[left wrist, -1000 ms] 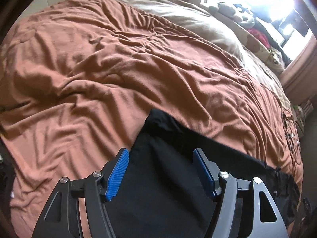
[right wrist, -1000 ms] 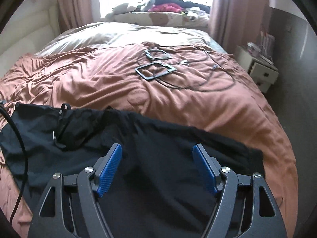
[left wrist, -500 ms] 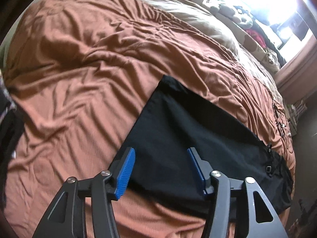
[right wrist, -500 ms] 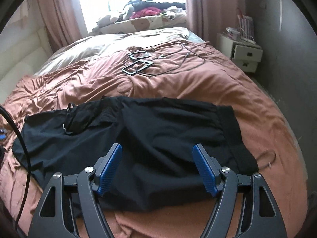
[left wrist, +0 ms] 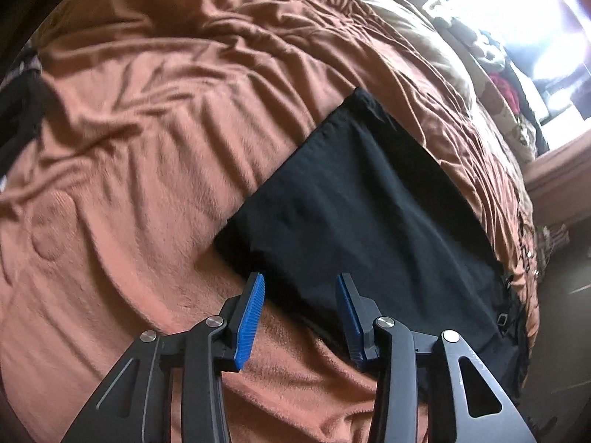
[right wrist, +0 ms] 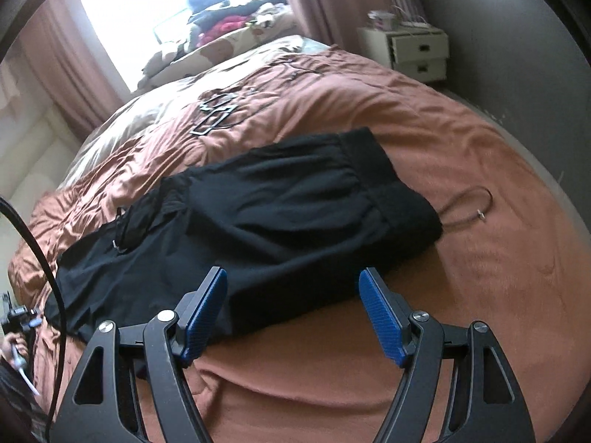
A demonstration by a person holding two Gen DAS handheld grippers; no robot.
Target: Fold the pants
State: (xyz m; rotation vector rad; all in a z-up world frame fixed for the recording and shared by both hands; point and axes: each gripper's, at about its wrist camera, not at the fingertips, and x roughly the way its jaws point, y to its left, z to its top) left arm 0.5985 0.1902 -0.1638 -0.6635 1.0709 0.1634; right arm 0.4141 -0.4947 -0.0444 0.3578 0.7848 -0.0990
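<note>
Closing In on the Hem, With Blanket in the Way

Narrowing my left jaws [left wrist: 300, 288] over the near hem of the black pants [left wrist: 354, 214], I grasp nothing yet; cloth edge and rust blanket [left wrist: 147, 147] both lie between the pads. My right jaws [right wrist: 291, 288] hang spread and empty near the waistband [right wrist: 391, 177] end. I judge the risk is pinching blanket along with the hem, or only the top layer, dragging the fold crooked. The pants lie flat across the bed. Bare blanket in front gives room; cables [right wrist: 218, 114] beyond and a cord [right wrist: 469, 210] by the waistband could snag.
</note>
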